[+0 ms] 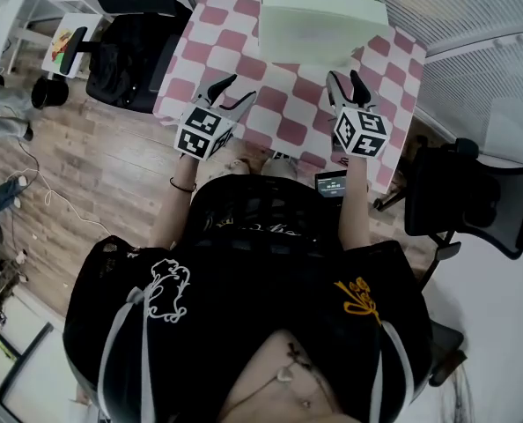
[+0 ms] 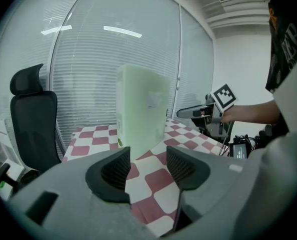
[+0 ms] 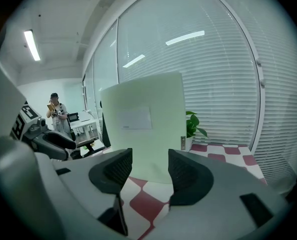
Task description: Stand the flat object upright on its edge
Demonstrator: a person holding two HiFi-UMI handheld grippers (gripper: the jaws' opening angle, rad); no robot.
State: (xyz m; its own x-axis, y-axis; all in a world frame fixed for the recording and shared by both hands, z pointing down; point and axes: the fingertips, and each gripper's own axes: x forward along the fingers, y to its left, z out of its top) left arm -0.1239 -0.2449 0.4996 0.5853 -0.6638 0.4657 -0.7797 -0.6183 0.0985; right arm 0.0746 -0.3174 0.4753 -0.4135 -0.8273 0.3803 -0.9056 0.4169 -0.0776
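Looking down the left gripper (image 2: 148,161): jaws stand apart, nothing between the ribbed pads, only checkered cloth below. Right gripper (image 3: 149,166) likewise: jaws apart and empty, pads clear of everything. Both hover over the near edge of the table (image 1: 288,130), well apart from each other.

Next out, mid-table: the flat object (image 1: 319,25), a pale green slab with a small white label on its broad face. It stands upright on one edge, free of both grippers, broad face towards the right gripper, narrow side angled towards the left one. By the way it stands, the task looks done or nearly so.

Handling, as a judgement:
- Stiff; faces flat, corners crisp, no sag.
- Probably light for its bulk, so easy to knock over.
- Tall on a narrow base, so a push on the broad face would tip it.
- Surface matte, likely fair grip for ribbed pads.
- Best hold: the two upright side edges, one gripper each, about mid-height. Whether one gripper could span its thickness, cannot tell.

Beyond it: a potted plant (image 3: 193,124) at the far table edge, then window blinds. An office chair (image 2: 31,119) stands off to the side.
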